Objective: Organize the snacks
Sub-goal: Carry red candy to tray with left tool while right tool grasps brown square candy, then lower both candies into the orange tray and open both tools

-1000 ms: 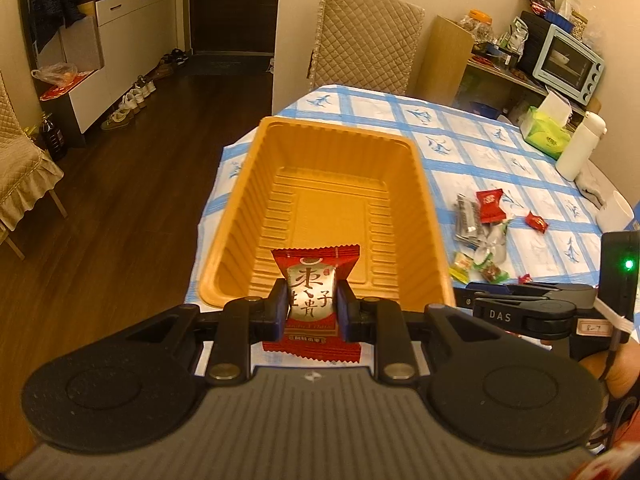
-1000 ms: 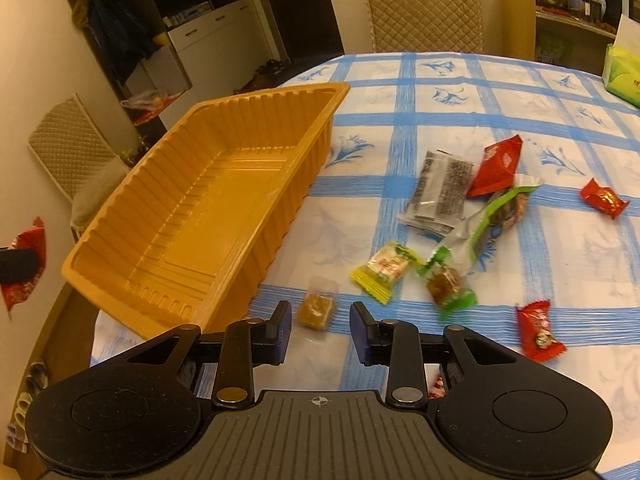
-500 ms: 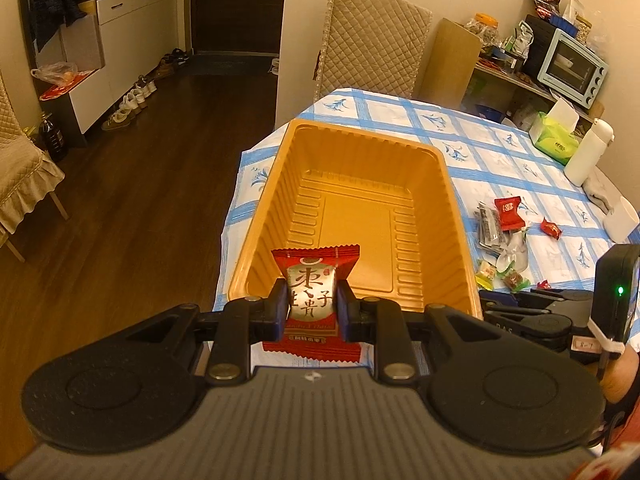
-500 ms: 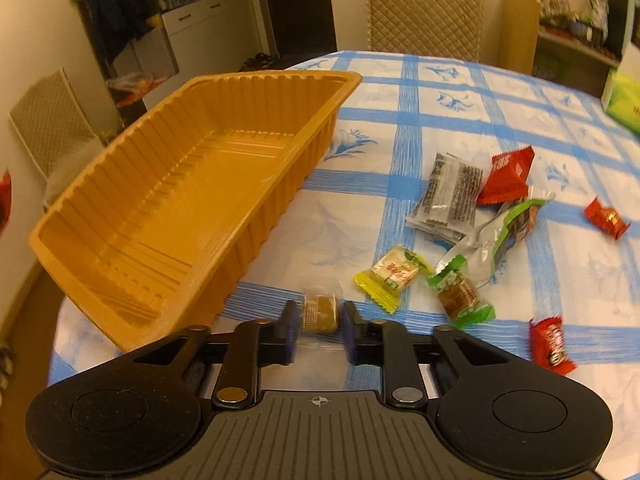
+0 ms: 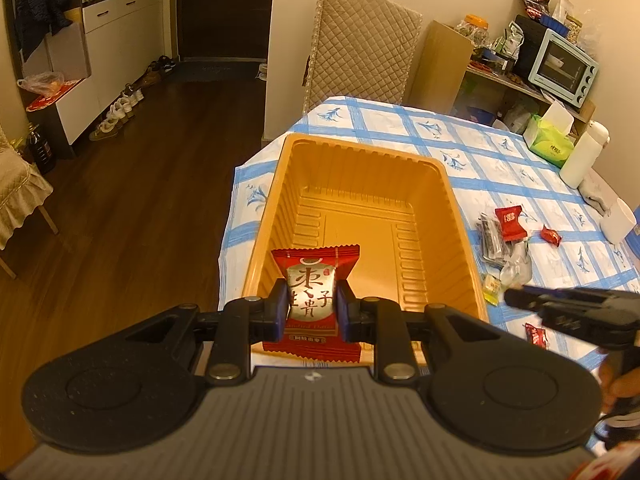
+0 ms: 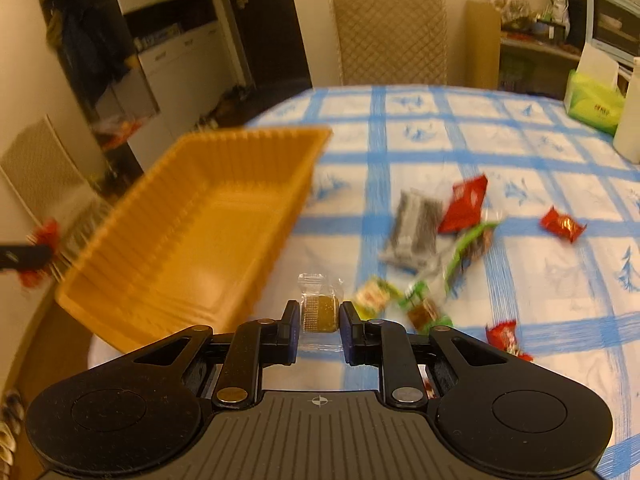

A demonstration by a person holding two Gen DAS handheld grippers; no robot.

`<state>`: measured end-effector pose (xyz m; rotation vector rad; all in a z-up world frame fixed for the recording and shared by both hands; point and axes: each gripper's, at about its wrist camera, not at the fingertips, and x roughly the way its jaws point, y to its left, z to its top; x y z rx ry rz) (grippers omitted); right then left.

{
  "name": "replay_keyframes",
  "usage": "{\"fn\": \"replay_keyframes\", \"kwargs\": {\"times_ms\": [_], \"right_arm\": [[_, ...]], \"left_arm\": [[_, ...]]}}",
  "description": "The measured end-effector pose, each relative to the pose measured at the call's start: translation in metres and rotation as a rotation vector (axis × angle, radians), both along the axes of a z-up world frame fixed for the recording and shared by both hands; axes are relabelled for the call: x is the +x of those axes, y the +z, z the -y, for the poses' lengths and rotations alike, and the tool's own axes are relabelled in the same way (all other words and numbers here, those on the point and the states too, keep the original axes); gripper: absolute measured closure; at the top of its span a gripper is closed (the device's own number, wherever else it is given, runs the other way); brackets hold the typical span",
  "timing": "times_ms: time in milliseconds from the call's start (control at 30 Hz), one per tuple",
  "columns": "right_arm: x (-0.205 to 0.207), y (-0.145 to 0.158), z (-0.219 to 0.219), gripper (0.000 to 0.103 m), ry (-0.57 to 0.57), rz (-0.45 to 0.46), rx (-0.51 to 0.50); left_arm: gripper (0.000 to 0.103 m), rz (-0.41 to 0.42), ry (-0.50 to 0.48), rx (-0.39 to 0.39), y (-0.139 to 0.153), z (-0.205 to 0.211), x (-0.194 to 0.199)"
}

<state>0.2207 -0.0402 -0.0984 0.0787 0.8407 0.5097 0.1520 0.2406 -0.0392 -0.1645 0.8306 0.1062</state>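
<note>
An orange plastic tray [image 5: 456, 216] stands empty at the near left corner of the table. My left gripper [image 5: 312, 306] is shut on a red and silver snack packet [image 5: 312, 292], held over the tray's near end. My right gripper [image 6: 320, 320] is shut on a small clear-wrapped brown candy [image 6: 320, 312], lifted off the cloth just right of the tray [image 6: 132, 240]. Several loose snacks lie to the right: a grey packet [image 6: 412, 232], a red packet [image 6: 464, 204], green-wrapped candies [image 6: 424, 304], small red candies [image 6: 562, 224]. The right gripper also shows in the left wrist view [image 5: 516, 298].
A blue-checked cloth [image 6: 520, 152] covers the table. A green tissue box [image 6: 592, 100], a white bottle [image 5: 582, 158] and a white cup [image 5: 618, 220] stand at the far right. A quilted chair [image 5: 360, 48] is behind the table; the floor drops off left of the tray.
My right gripper closed on the clear-wrapped brown candy and lifted it off the cloth. My left gripper, holding the red packet, drifted so the tray sits more centred ahead of it.
</note>
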Motion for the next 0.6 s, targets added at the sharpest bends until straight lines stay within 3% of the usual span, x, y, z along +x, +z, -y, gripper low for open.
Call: {"fn": "replay_keyframes", "kwargs": {"times_ms": [267, 600], "right_arm": [[-0.005, 0.043, -0.024, 0.082, 0.060, 0.021, 0.080], [-0.001, 0.041, -0.066, 0.082, 0.135, -0.037, 0.100]], "left_arm": [[0.080, 0.008, -0.038, -0.008, -0.002, -0.002, 0.016], [0.080, -0.016, -0.090, -0.017, -0.012, 0.000, 0.038]]}}
